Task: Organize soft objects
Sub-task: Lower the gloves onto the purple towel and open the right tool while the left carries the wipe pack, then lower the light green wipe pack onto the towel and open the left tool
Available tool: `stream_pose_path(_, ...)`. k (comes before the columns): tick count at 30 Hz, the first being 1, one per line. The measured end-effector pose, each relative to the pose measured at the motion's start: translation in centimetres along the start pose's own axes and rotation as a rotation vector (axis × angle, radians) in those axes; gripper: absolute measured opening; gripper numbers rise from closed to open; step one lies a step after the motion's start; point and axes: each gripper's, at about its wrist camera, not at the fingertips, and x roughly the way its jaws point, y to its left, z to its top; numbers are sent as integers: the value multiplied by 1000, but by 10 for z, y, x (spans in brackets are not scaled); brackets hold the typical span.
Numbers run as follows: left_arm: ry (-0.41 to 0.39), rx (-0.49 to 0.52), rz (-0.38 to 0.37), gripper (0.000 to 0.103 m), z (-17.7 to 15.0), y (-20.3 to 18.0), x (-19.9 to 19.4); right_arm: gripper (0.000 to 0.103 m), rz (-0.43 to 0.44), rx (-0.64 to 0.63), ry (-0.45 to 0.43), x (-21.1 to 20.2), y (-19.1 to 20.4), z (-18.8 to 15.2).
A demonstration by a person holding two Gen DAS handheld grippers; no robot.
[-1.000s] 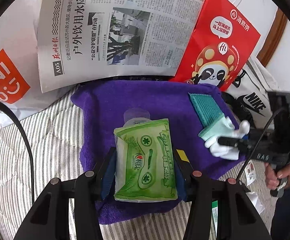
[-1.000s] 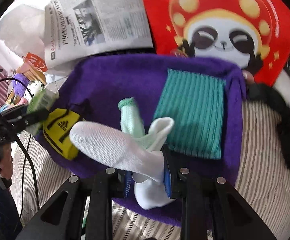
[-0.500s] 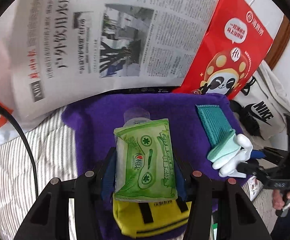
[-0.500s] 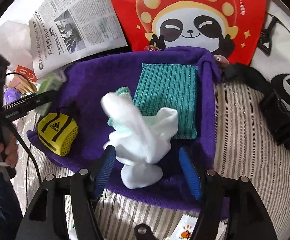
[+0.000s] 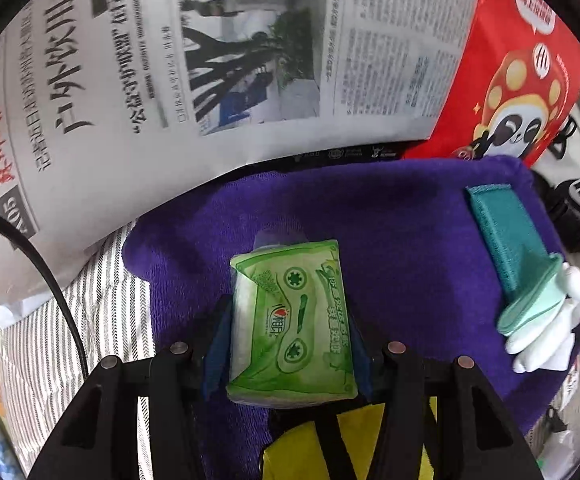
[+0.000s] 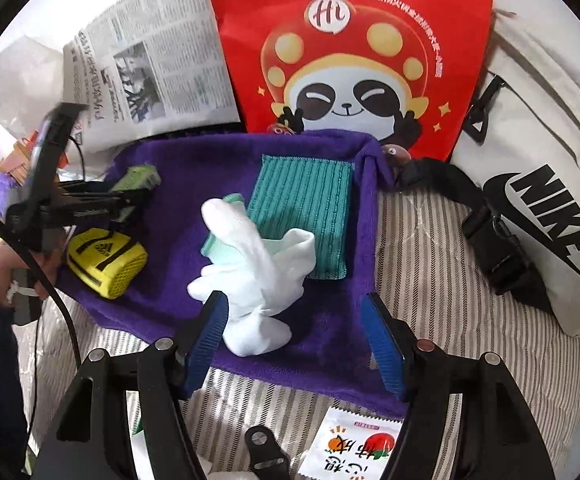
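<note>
My left tongs [image 5: 290,332] clamp the green tissue pack [image 5: 290,320], its long axis pointing away from me. My right tongs [image 6: 293,344], just opened, stand apart around the crumpled white sock [image 6: 250,280] without pressing it; its toe is hard to make out.

Purple towel [image 6: 178,184]: bare patch in the middle, between yellow pouch [image 6: 106,262] at its left edge and sock heap [image 6: 250,276]. Teal cloth [image 6: 303,216] fills the right part, socks overlapping its near-left corner. Left gripper [image 5: 290,320] with green tissue pack [image 5: 290,320] hangs over the left side, above the pouch. Far side walled in by newspaper [image 5: 210,60] and red panda bag [image 6: 349,48]. Right flank: black strap and buckle [image 6: 485,228], white Nike bag [image 6: 537,160]. Near edge: striped sheet [image 6: 421,272], a small sachet [image 6: 353,448] lying on it
</note>
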Motion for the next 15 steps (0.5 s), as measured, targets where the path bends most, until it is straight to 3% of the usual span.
stream_pose_path(5,31,35,43,56,2,-12,11,68,5,4,-20,-12,1,-9)
stream_pose_path(8,43,47,51,75,3,-17,11,68,32,31,-35,-19,-3,-14)
stream_pose_path(9,52,46,46,77,3,-18,11,68,35,41,-40,-20,-5,-14)
stream_pose_path(15,62,61,38,77,-9,-27,4,68,35,103,-60,-36,-12,-24)
